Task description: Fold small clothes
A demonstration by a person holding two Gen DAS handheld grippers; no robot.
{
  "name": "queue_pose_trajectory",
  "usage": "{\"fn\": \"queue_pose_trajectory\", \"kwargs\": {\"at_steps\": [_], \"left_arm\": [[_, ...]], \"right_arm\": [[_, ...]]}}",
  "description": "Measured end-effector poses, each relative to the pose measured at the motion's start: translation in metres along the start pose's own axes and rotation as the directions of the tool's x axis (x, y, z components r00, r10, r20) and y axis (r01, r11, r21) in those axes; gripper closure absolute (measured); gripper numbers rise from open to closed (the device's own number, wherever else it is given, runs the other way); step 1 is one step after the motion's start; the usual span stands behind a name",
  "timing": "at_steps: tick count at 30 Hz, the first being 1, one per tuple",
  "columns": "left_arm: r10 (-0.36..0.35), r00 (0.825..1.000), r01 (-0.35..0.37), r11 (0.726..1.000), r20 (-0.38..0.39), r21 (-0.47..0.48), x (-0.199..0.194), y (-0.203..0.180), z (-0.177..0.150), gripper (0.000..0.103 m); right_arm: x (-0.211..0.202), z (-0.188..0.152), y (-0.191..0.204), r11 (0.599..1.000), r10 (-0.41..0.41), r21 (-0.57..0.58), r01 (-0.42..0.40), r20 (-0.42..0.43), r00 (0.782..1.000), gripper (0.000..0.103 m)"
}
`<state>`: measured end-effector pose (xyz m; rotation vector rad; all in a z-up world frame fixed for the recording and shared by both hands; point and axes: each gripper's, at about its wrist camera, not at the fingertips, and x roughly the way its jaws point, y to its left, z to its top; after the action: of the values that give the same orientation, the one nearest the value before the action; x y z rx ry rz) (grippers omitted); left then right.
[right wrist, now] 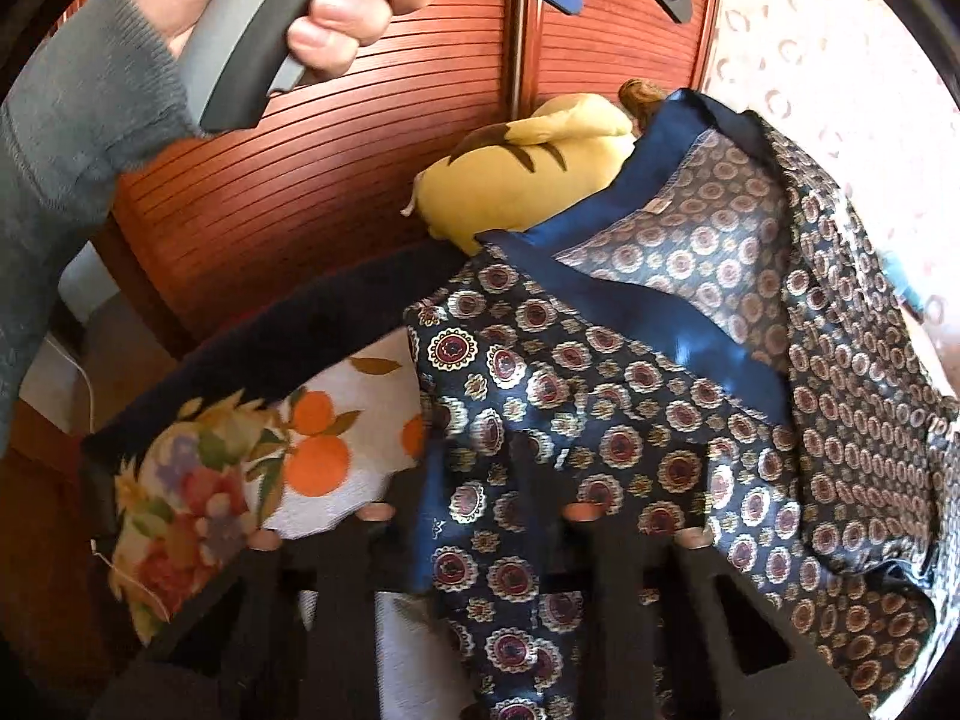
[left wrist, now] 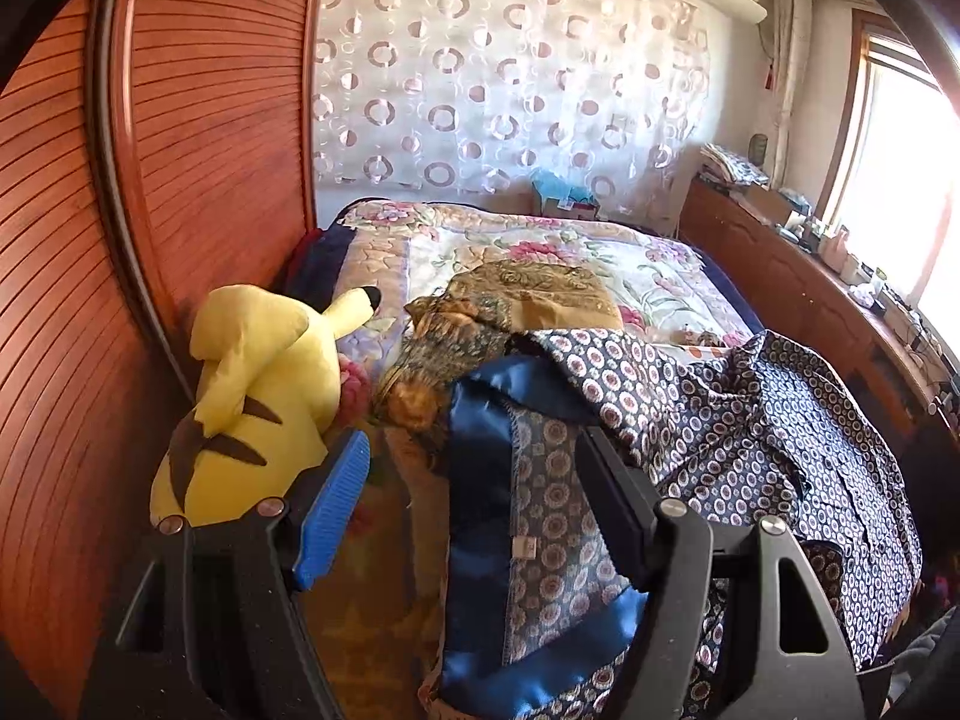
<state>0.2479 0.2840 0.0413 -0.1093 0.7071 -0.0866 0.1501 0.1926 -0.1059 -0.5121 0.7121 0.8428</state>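
L hand-held gripper (left wrist: pixel 474 498) is open, jaws wide apart, nothing pinched; it hangs over the blue satin border (left wrist: pixel 480 480) of the patterned garment (left wrist: pixel 750 438). In the R wrist view a hand (right wrist: pixel 336 6) w/ a grey sleeve (right wrist: pixel 66 138) holds that gripper's handle up top, above the bed (left wrist: pixel 540 252).

R hand-held gripper (right wrist: pixel 480 516): fingers mostly buried under the cloth, closed; navy medallion fabric drapes right over them, so it looks like a grip on the garment's near edge, tho the pads themselves are hidden.

Garment lies heaped on the near part of the bed, spreading toward the bed's R edge. Yellow plush toy (left wrist: pixel 258 396) sits on the L side against the wooden slatted wardrobe (left wrist: pixel 210 120), touching the garment's satin corner. Gold-brown folded cloth (left wrist: pixel 528 294) is just behind the heap. Far half of the floral quilt (left wrist: pixel 600 240) is open room. Narrow gap btw bed & the dresser (left wrist: pixel 780 276) on the R.
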Motion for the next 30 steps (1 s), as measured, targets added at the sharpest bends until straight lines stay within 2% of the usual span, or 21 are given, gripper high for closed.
{"fn": "queue_pose_trajectory", "kwargs": {"at_steps": [5, 10, 13, 17, 23, 25, 27, 28, 30], "left_arm": [[-0.068, 0.997, 0.069, 0.996, -0.027, 0.06, 0.03, -0.015, 0.025, 0.03], [-0.112, 0.988, 0.124, 0.986, -0.109, 0.112, 0.077, -0.031, 0.05, 0.03], [-0.105, 0.981, 0.127, 0.983, -0.165, 0.129, 0.101, -0.032, 0.056, 0.03], [-0.09, 0.962, 0.128, 0.983, -0.257, 0.134, 0.132, -0.031, 0.052, 0.031], [-0.11, 0.951, 0.151, 0.981, -0.288, 0.122, 0.139, -0.035, 0.047, 0.049], [-0.106, 0.953, 0.147, 0.981, -0.284, 0.127, 0.137, -0.04, 0.048, 0.064], [-0.081, 0.959, 0.125, 0.981, -0.272, 0.148, 0.134, -0.046, 0.051, 0.084], [-0.075, 0.962, 0.121, 0.979, -0.262, 0.164, 0.129, -0.051, 0.052, 0.09], [-0.06, 0.97, 0.109, 0.974, -0.237, 0.198, 0.118, -0.063, 0.057, 0.093]], "right_arm": [[-0.013, -0.003, -0.011, 0.997, 0.024, 0.067, -0.025, 0.024, 0.999, 0.101], [-0.031, -0.006, -0.02, 0.995, 0.021, 0.091, -0.027, 0.07, 0.997, 0.101], [-0.04, -0.009, -0.027, 0.994, 0.031, 0.102, -0.04, 0.087, 0.996, 0.101], [-0.049, -0.017, -0.037, 0.992, 0.046, 0.115, -0.058, 0.105, 0.993, 0.101], [-0.063, -0.023, -0.056, 0.987, 0.071, 0.136, -0.089, 0.136, 0.988, 0.101], [-0.067, -0.026, -0.061, 0.985, 0.075, 0.142, -0.096, 0.148, 0.986, 0.101], [-0.072, -0.028, -0.065, 0.984, 0.075, 0.149, -0.099, 0.159, 0.984, 0.101], [-0.075, -0.03, -0.068, 0.983, 0.075, 0.153, -0.101, 0.166, 0.983, 0.101], [-0.083, -0.033, -0.074, 0.981, 0.072, 0.163, -0.102, 0.18, 0.981, 0.101]]}}
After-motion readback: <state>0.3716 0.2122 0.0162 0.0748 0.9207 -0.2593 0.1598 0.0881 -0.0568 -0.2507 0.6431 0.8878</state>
